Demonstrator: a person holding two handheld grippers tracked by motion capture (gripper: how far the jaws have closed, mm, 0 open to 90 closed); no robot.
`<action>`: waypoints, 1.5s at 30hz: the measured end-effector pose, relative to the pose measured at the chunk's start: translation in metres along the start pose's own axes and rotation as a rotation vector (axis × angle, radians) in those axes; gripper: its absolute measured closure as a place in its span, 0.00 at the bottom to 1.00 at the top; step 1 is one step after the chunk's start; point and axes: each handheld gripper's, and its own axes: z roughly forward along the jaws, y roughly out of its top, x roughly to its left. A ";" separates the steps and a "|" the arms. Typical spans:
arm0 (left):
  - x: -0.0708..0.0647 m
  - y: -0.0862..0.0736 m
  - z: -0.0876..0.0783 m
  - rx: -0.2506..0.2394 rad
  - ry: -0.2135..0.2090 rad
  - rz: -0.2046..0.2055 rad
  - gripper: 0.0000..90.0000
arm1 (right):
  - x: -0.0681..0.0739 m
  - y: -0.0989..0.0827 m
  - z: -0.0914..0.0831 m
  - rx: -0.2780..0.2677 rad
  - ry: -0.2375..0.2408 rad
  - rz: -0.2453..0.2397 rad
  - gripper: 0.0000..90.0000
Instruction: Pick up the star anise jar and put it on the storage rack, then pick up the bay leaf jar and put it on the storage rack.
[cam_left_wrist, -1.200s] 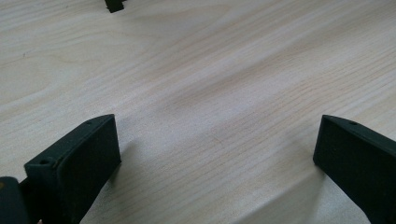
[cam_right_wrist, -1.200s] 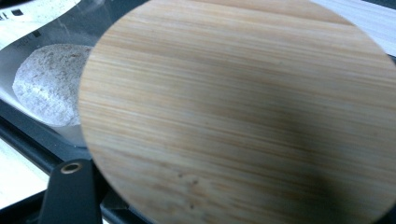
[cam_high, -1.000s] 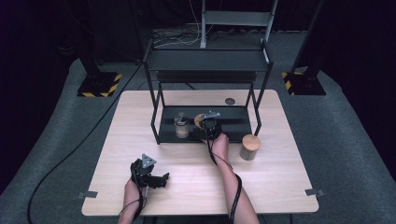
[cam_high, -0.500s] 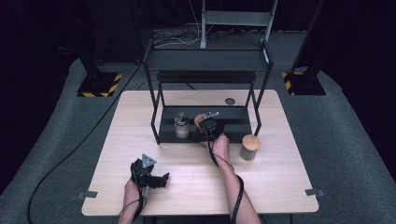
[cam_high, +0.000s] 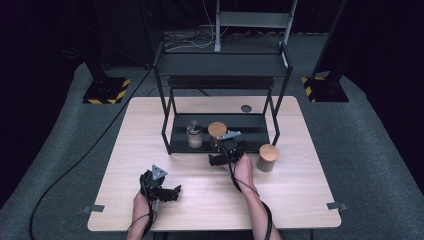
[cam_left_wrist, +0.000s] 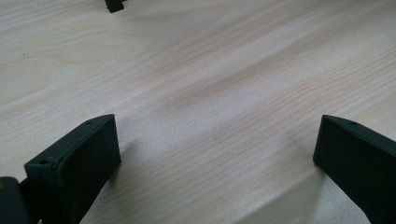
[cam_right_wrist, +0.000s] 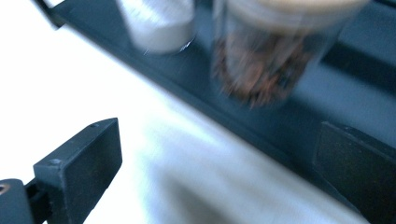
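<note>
A glass jar with a wooden lid (cam_high: 217, 131) and dark brown contents (cam_right_wrist: 266, 70) stands on the lower shelf of a black rack (cam_high: 250, 125). Left of it stands a smaller jar with a metal lid (cam_high: 194, 135), blurred in the right gripper view (cam_right_wrist: 159, 23). My right gripper (cam_high: 223, 146) sits just in front of the shelf edge. Its jaws have just been opening and are wide apart (cam_right_wrist: 215, 172), with nothing between them; the brown jar is beyond the tips. My left gripper (cam_high: 172, 191) rests low over the table near the front, open (cam_left_wrist: 215, 158) over bare wood.
A second wooden-lidded jar (cam_high: 267, 157) stands on the table right of the rack, close to my right hand. The rack's posts (cam_high: 167, 127) and top shelf (cam_high: 222, 65) hem in the lower shelf. A dark round mark (cam_high: 246, 108) lies behind the rack.
My right gripper has let go of the wooden-lidded jar on the lower shelf, opened, and drawn back toward the person. The left gripper has stayed put.
</note>
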 end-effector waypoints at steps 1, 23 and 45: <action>0.000 0.000 0.000 0.000 0.000 0.000 0.00 | 0.002 -0.005 -0.003 0.005 0.001 -0.005 0.00; 0.000 0.000 0.000 0.000 0.000 0.000 0.00 | 0.010 -0.102 -0.049 0.026 -0.003 0.031 0.02; 0.000 0.000 0.000 0.000 0.000 0.000 0.00 | -0.045 -0.129 -0.097 -0.057 -0.154 0.160 0.02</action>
